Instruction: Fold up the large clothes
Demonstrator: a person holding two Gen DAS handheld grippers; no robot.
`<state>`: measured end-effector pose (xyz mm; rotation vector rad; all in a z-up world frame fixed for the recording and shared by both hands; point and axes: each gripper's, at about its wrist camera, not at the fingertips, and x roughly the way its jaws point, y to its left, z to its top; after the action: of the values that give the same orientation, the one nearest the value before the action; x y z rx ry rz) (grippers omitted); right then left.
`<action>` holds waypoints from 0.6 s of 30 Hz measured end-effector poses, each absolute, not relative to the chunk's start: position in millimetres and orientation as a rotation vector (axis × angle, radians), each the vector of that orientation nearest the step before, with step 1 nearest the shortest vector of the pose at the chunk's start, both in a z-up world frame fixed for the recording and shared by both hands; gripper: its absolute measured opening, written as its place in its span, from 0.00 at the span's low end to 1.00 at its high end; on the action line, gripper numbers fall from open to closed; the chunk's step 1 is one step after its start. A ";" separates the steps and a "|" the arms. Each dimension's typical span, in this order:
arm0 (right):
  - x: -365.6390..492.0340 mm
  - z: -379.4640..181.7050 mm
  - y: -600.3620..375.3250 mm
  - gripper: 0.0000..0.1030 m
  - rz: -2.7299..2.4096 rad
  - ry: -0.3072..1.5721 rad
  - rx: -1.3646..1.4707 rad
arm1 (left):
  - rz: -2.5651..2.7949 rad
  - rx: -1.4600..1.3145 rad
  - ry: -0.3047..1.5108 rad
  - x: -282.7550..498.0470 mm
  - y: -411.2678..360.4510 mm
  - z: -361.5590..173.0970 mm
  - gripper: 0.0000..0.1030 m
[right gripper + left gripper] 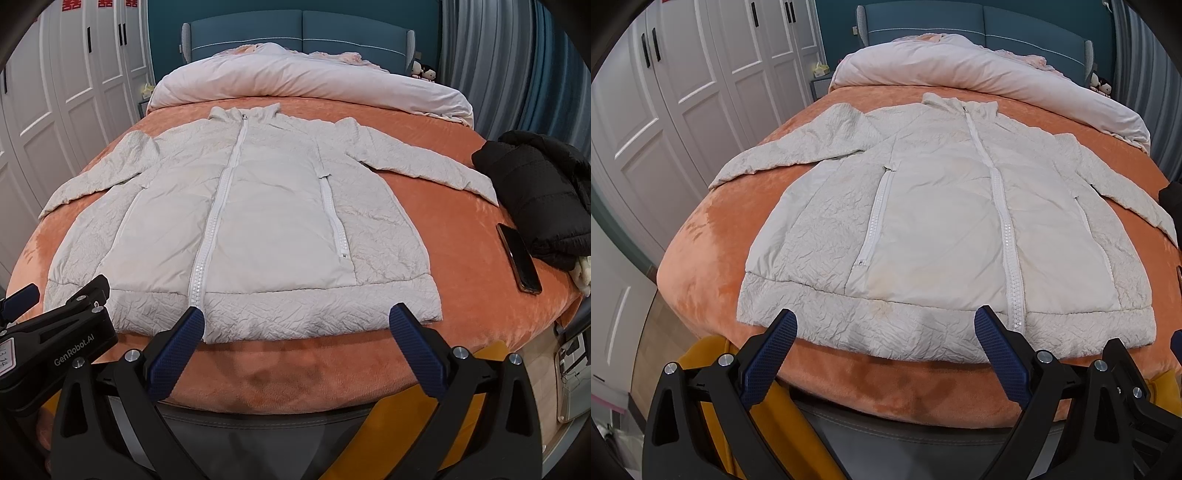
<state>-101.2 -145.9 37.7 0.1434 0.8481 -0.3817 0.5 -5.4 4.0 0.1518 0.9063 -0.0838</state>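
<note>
White jacket (938, 221) spread flat, zipped, on orange bed (713, 236); left gripper (886, 332) and right gripper (295, 328) at hem, jaws apart, empty; black coat (539, 192) beside.

white zipped jacket (942, 221) flat, face-up, sleeves spread on bed

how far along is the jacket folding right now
Done: the white jacket lies flat, zipped, on the orange bedspread, both sleeves spread out. In hand: nothing; the left gripper and right gripper hover open near the hem. Left: every fold, sleeves first.
</note>
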 end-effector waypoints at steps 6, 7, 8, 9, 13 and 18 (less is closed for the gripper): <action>-101.2 36.9 -146.1 0.95 -0.382 0.847 0.142 | -0.084 0.152 0.906 0.2 -3.9 2.8 0.91; -101.0 37.0 -146.2 0.95 -0.382 0.848 0.142 | -0.084 0.151 0.906 0.1 -3.9 2.8 0.91; -101.1 36.3 -145.6 0.95 -0.382 0.847 0.143 | -0.084 0.151 0.905 0.1 -4.1 2.8 0.91; -101.1 36.4 -145.5 0.95 -0.382 0.847 0.142 | -0.084 0.153 0.905 0.0 -4.2 2.8 0.91; -100.8 37.3 -146.2 0.95 -0.382 0.848 0.143 | -0.084 0.151 0.905 0.0 -4.0 2.8 0.91; -100.6 37.5 -145.5 0.95 -0.382 0.848 0.141 | -0.083 0.154 0.906 -0.1 -4.4 2.5 0.91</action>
<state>-100.6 -145.5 37.5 0.1414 0.8481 -0.3818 -0.1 -4.4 2.5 0.1542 0.9058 -0.0828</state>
